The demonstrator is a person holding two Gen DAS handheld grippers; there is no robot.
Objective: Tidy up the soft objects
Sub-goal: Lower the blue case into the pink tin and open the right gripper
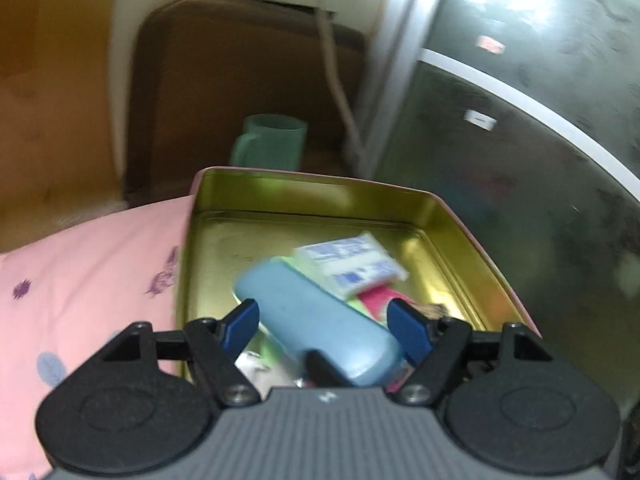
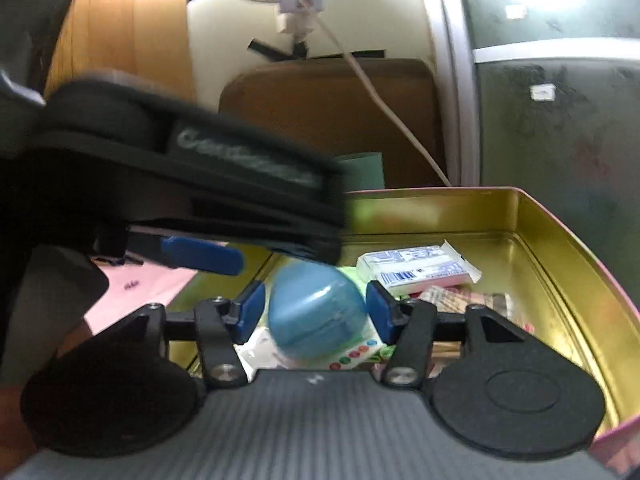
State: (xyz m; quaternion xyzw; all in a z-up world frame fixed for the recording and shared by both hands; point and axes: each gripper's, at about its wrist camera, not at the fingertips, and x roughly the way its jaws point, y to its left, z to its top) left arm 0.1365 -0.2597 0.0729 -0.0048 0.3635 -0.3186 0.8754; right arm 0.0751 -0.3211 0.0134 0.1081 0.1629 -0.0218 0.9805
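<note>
A light-blue oblong case (image 1: 316, 320) lies slantwise between the blue pads of my left gripper (image 1: 324, 328), which is shut on it. In the right wrist view its rounded end (image 2: 316, 308) faces the camera, and my right gripper (image 2: 316, 312) is shut on it, a pad against each side. The case hangs just over the things in an open gold tin (image 1: 312, 188) (image 2: 560, 240). One blue finger (image 2: 200, 256) of the left gripper reaches in from the upper left, and its black body hides the far end of the case.
In the tin lie a white and blue packet (image 1: 352, 264) (image 2: 416, 266), a pink pack and several small wrappers. Pink patterned cloth (image 1: 88, 264) spreads left of the tin. Behind stand a green cup (image 1: 272, 140), a brown board (image 1: 240, 60), a white cable (image 2: 380, 100) and a dark cabinet (image 1: 520, 160).
</note>
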